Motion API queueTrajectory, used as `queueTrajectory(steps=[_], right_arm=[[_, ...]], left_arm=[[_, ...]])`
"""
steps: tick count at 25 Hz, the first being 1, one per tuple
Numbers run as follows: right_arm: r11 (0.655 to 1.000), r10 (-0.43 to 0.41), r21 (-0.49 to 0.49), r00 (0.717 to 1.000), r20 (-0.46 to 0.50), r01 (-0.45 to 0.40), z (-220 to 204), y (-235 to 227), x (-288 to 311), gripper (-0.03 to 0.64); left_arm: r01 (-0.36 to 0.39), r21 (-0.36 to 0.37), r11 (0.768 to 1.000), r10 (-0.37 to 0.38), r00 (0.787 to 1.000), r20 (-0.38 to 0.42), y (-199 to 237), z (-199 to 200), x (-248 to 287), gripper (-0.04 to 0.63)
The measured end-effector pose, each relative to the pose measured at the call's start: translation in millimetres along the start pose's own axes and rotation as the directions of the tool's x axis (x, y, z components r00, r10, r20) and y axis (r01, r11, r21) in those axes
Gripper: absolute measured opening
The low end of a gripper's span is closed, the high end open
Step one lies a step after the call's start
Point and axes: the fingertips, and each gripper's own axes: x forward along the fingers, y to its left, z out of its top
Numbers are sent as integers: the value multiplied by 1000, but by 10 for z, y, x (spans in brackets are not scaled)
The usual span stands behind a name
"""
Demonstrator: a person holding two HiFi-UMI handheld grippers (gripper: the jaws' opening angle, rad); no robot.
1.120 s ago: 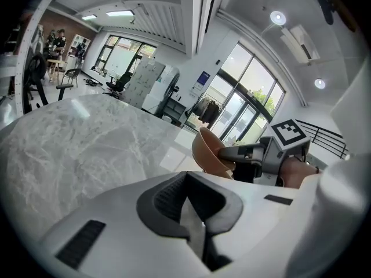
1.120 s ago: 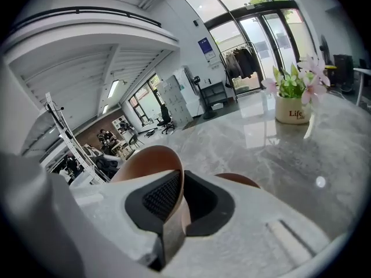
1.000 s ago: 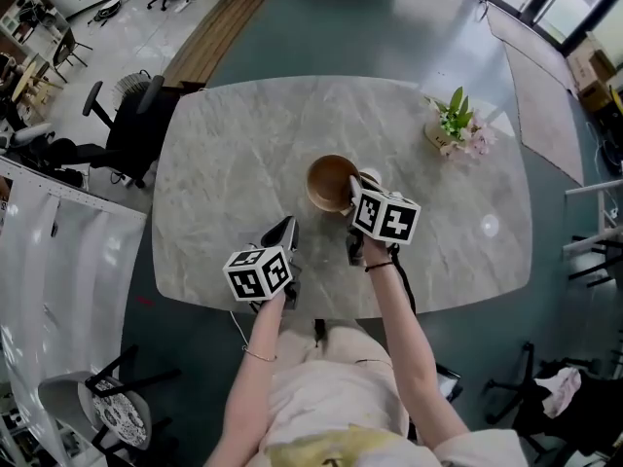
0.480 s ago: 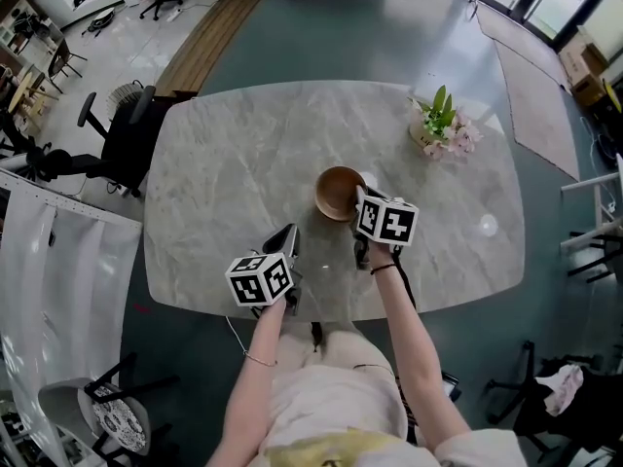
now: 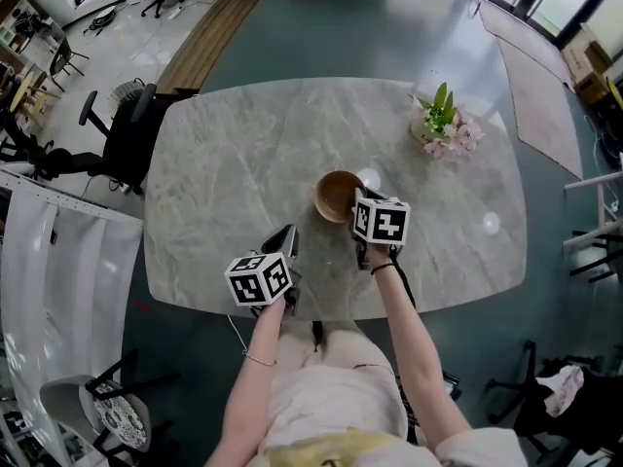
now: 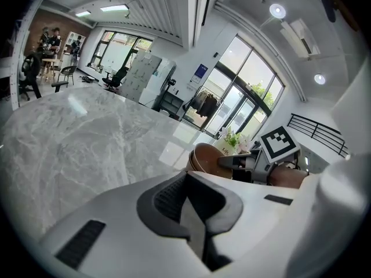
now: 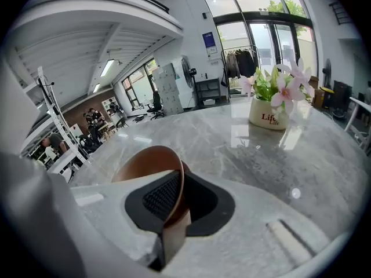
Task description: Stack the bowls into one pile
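A brown wooden bowl [image 5: 338, 195] sits near the middle of the marble table [image 5: 224, 154]. My right gripper [image 5: 360, 205] is shut on its near right rim. In the right gripper view the bowl [image 7: 142, 168] tilts up between the pads, and the right gripper [image 7: 173, 213] pinches its wall. In the left gripper view the bowl [image 6: 204, 157] shows a double rim, as if one bowl is nested in another. My left gripper [image 5: 284, 237] rests near the table's front edge, left of the bowl. The left gripper [image 6: 191, 225] is shut with nothing in it.
A small white pot of pink flowers [image 5: 440, 125] stands at the table's far right, and the flower pot [image 7: 274, 106] is beyond the bowl in the right gripper view. Office chairs [image 5: 127, 134] stand left of the table.
My right gripper has come down and a little nearer with the bowl, which now lies lower and flatter on the table. The left gripper has barely shifted.
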Motion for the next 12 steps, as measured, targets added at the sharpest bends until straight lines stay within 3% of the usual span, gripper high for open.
queueTrajectory(steps=[12], right_arm=[[982,69,-178,998,-12,-70,12,127,7,48]], left_arm=[[-10,-3,1000,10,1000,2,-41,-6,36,0]])
